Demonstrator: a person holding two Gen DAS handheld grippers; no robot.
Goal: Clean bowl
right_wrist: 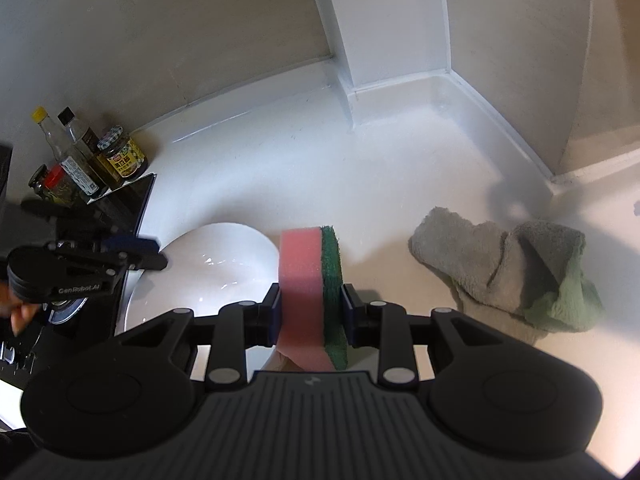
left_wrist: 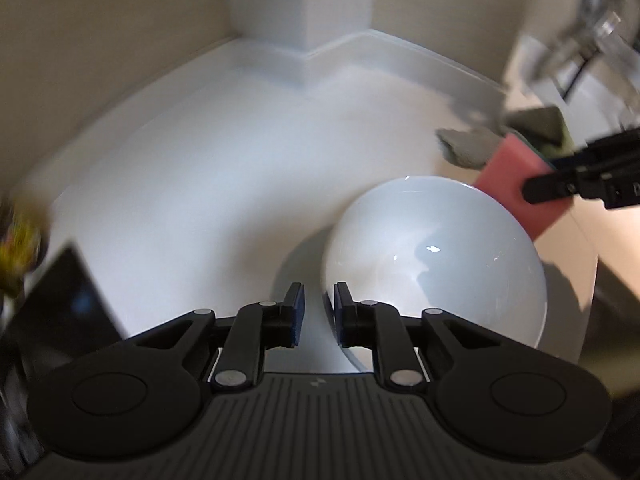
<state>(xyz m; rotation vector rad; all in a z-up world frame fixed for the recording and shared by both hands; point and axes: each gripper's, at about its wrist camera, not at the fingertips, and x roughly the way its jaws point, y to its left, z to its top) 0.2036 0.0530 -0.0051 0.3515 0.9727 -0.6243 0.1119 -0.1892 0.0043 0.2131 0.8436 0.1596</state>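
Note:
A white bowl (left_wrist: 432,264) sits on the white counter (left_wrist: 224,152), its inside facing up. My left gripper (left_wrist: 318,308) straddles the near-left rim, one finger inside and one outside. A gap shows between the outer pad and the rim, so it is open. My right gripper (right_wrist: 310,308) is shut on a pink sponge (right_wrist: 300,276) with a green scouring side, held upright just right of the bowl (right_wrist: 216,264). In the left wrist view the sponge (left_wrist: 516,192) hovers at the bowl's far-right rim. The left gripper (right_wrist: 152,258) reaches the bowl from the left.
A crumpled grey-green towel (right_wrist: 508,268) lies on the counter to the right. Several sauce bottles and jars (right_wrist: 80,156) stand at the left by a black cooktop (right_wrist: 124,204). A white column (right_wrist: 384,40) fills the back corner. A person's hand (right_wrist: 20,312) shows at the left edge.

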